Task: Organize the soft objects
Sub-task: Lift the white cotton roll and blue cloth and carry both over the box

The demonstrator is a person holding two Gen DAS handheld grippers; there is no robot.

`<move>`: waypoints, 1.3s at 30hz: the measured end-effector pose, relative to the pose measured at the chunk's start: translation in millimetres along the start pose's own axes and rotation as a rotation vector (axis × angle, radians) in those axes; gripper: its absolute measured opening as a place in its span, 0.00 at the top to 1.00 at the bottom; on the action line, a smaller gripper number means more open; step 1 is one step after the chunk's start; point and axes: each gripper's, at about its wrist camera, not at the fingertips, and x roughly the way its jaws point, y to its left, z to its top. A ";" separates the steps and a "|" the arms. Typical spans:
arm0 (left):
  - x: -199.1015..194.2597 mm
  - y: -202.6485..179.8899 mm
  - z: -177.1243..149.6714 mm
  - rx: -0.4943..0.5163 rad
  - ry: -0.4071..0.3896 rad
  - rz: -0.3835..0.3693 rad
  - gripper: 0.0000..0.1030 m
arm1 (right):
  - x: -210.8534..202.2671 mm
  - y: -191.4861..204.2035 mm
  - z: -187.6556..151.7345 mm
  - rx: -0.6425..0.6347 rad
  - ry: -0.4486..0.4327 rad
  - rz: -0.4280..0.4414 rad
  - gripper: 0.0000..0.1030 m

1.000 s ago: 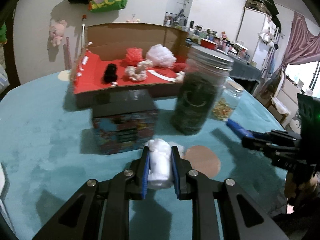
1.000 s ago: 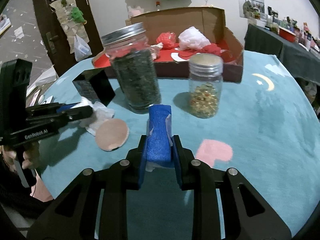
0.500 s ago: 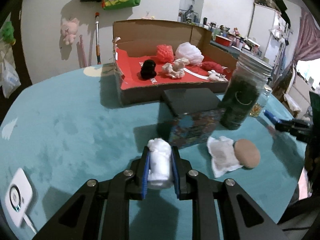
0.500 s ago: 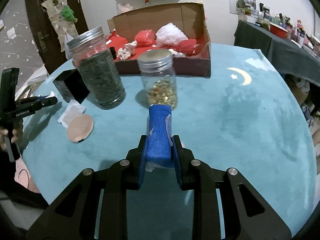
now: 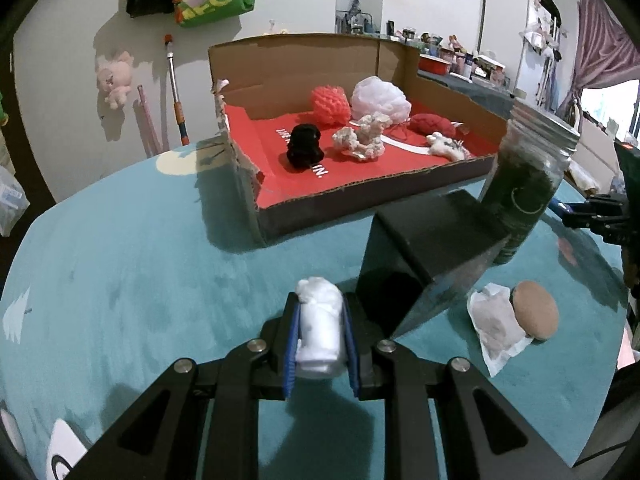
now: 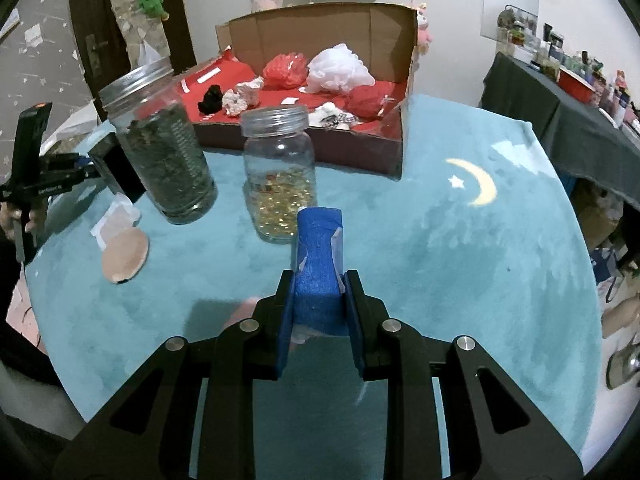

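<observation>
My left gripper is clamped on a white cotton wad, held above the counter in front of the cardboard box; my right gripper is clamped on a blue sponge, nearer to me than the small jar that stands before that box. Only the left view gives me the top of the black box close against the tall jar. Only the right view shows the moon print to the right of the cardboard box. Since a second ago the cardboard box has drawn closer in both views, and the tan pad has slid off to the right in the left view.
</observation>
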 end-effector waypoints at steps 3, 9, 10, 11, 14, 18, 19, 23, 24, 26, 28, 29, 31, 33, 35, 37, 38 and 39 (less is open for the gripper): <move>0.8 -0.2 2.3 0.007 0.000 -0.010 0.80 | 0.3 -3.0 -0.7 -0.008 0.012 -0.004 0.78; 4.1 -0.4 7.4 0.037 0.009 -0.012 0.80 | 2.4 -5.1 -0.9 -0.032 0.030 -0.013 0.78; 3.8 -0.1 8.9 0.045 0.007 -0.013 0.80 | 2.4 -5.7 -0.6 -0.039 0.032 -0.017 0.78; 3.6 0.7 10.3 0.052 0.005 -0.015 0.80 | 2.6 -6.3 0.1 -0.045 0.034 -0.019 0.78; 3.2 3.1 15.5 0.067 -0.001 -0.020 0.80 | 3.6 -8.4 4.3 -0.072 0.036 -0.022 0.78; 0.5 6.9 25.6 0.087 -0.016 -0.027 0.80 | 7.6 -12.7 15.6 -0.098 0.035 -0.030 0.78; -0.2 8.2 29.6 0.090 -0.021 -0.035 0.80 | 8.4 -13.7 19.5 -0.107 0.034 -0.034 0.78; -0.1 11.3 44.2 0.097 -0.028 -0.062 0.80 | 8.8 -16.7 38.0 -0.140 0.015 -0.025 0.78; -0.4 11.7 48.5 0.099 -0.031 -0.070 0.80 | 8.8 -17.4 43.8 -0.147 0.010 -0.023 0.78; -1.2 12.0 58.9 0.102 -0.039 -0.077 0.80 | 8.8 -18.6 55.9 -0.157 -0.004 -0.013 0.78; 0.1 12.2 68.7 0.098 -0.042 -0.086 0.80 | 9.0 -19.5 68.6 -0.165 -0.015 0.013 0.78; 1.3 11.9 73.8 0.097 -0.041 -0.087 0.80 | 9.1 -19.0 74.9 -0.171 -0.021 0.020 0.78; 6.4 10.5 86.3 0.092 -0.034 -0.091 0.80 | 10.3 -17.8 88.6 -0.184 -0.031 0.032 0.78; 14.1 7.5 96.5 0.083 -0.013 -0.102 0.80 | 13.7 -17.5 104.3 -0.187 -0.036 0.049 0.78; 23.8 2.7 105.1 0.076 0.018 -0.109 0.80 | 17.8 -17.1 117.8 -0.179 -0.034 0.077 0.78; 36.7 -4.7 113.3 0.080 0.059 -0.104 0.80 | 25.9 -16.2 133.4 -0.167 -0.022 0.115 0.78; 43.1 -9.0 116.8 0.088 0.077 -0.099 0.80 | 31.4 -14.6 141.5 -0.161 -0.011 0.128 0.78; 47.1 -11.6 119.0 0.092 0.088 -0.097 0.80 | 37.6 -12.3 148.7 -0.159 0.005 0.141 0.78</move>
